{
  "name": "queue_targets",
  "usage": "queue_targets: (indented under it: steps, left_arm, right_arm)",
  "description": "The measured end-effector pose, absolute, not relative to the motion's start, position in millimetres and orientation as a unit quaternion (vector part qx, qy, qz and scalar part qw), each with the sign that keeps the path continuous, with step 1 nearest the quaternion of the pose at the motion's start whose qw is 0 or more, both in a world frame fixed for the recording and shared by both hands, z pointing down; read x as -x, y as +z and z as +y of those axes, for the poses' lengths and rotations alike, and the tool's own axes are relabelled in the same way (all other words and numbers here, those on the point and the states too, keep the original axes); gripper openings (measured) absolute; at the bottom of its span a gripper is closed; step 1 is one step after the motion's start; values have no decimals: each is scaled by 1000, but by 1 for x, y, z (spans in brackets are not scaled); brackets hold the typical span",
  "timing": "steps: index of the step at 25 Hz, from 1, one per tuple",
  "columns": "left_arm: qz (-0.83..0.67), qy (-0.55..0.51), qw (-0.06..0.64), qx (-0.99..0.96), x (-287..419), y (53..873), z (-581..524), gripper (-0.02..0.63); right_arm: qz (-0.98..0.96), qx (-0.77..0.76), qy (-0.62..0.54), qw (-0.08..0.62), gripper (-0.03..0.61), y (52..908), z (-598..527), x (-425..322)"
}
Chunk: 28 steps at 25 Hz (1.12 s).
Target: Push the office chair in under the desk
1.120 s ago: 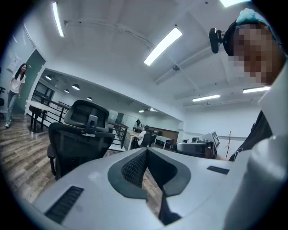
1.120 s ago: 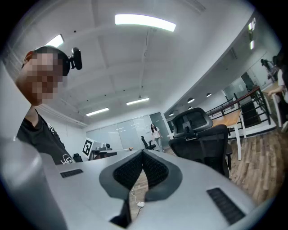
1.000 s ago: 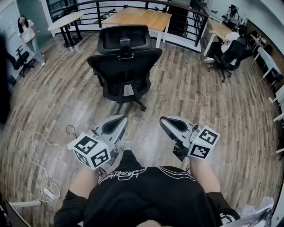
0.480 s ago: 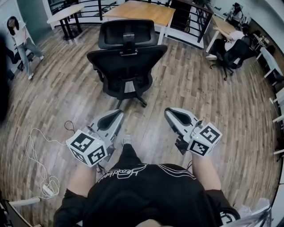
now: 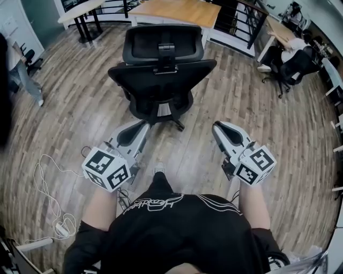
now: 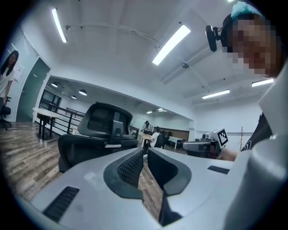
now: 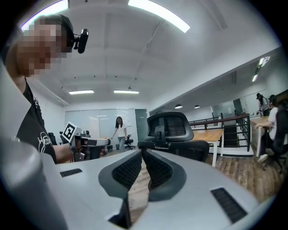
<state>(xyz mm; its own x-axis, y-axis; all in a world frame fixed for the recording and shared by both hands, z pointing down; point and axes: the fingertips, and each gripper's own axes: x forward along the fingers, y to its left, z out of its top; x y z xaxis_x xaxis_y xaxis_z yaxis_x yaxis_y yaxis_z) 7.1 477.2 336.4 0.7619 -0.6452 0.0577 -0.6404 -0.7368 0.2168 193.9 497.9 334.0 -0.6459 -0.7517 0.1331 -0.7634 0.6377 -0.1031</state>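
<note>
Chair (image 5: 161, 69) stands straight ahead, backrest toward the person, short of the far desk (image 5: 179, 10). Left gripper (image 5: 143, 124) and right gripper (image 5: 217, 127), jaws pressed together and empty, point at it from either side. The left is nearer.

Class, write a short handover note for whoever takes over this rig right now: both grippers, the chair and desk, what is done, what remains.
Left gripper: shut, empty, held low, short of the chair.
Right gripper: shut, empty, also short of the chair.
Office chair: out on the wood floor, backrest towards the person, touched by neither gripper.
Desk: wooden top, beyond the chair.
Done: no push yet; the chair is not under the desk.
Left: bring the grippers up to the backrest, probably, and push the chair forward under the desk.
</note>
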Motion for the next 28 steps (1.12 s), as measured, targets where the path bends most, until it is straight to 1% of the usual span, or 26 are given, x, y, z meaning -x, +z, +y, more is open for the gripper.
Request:
queue_targets:
  steps: [2,6,10,14,17,19,23,28]
  left_arm:
    - [-358,0,101,-928,2,337,452,17]
    - [-380,16,77,-921,20,334,404,54]
    - [-394,43,52,-917,35,331,357,117]
    - [-398,65,48,-914,52,340,316,174]
    - [-405,84,41,-909,67,348,289,214]
    - [-413,120,17,-903,77,357,274,236]
    - [-412,230,-67,-879,97,381,247,249]
    - [-394,289,-104,-866,113,402,221,265]
  right_arm:
    - [-898,-433,67,43,44,333,475,-198]
    - [-886,-457,35,76,44,334,427,-202]
    - [-878,-470,23,93,44,330,380,-205]
    - [-867,-488,12,101,46,333,336,-209]
    - [-861,-494,8,123,49,339,310,-209]
    - [-860,-487,2,152,67,347,297,-208]
    - [-851,-474,-26,224,141,365,274,-209]
    - [-835,-476,-40,273,204,375,237,-224]
